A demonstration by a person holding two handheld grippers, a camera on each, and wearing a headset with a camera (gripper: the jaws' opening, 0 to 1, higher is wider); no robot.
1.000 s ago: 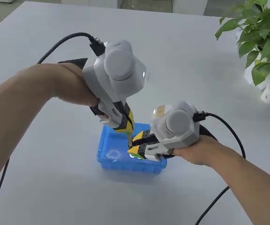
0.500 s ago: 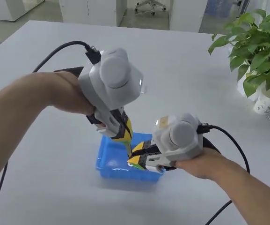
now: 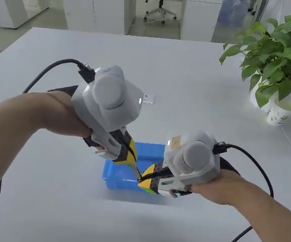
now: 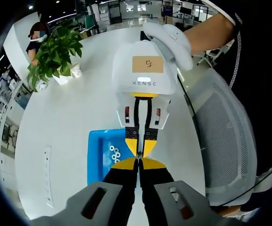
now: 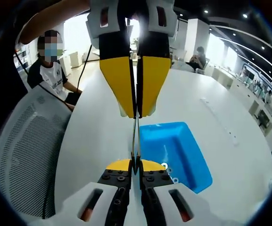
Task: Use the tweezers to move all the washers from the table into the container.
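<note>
The blue container (image 3: 116, 174) sits on the white table, and several white washers (image 4: 114, 153) lie in it. My left gripper (image 3: 134, 164) points down over the container. My right gripper (image 3: 144, 182) comes in from the right and meets it tip to tip. Thin metal tweezers (image 5: 134, 139) run between the two pairs of yellow jaws, and both grippers are shut on them. In the left gripper view my left gripper (image 4: 139, 162) faces the right gripper (image 4: 140, 148) above the container (image 4: 98, 160). In the right gripper view the left gripper (image 5: 136, 110) hangs from the top, with the container (image 5: 173, 141) to the right.
A potted plant (image 3: 274, 60) in a white pot stands at the table's far right. A small pale strip (image 3: 148, 98) lies on the table beyond the grippers. A grey mesh chair (image 4: 225, 136) stands by the table's edge. Cables trail from both grippers.
The head camera has tilted up, so everything sits lower in the picture. Both grippers stay tip to tip over the container, still shut on the tweezers.
</note>
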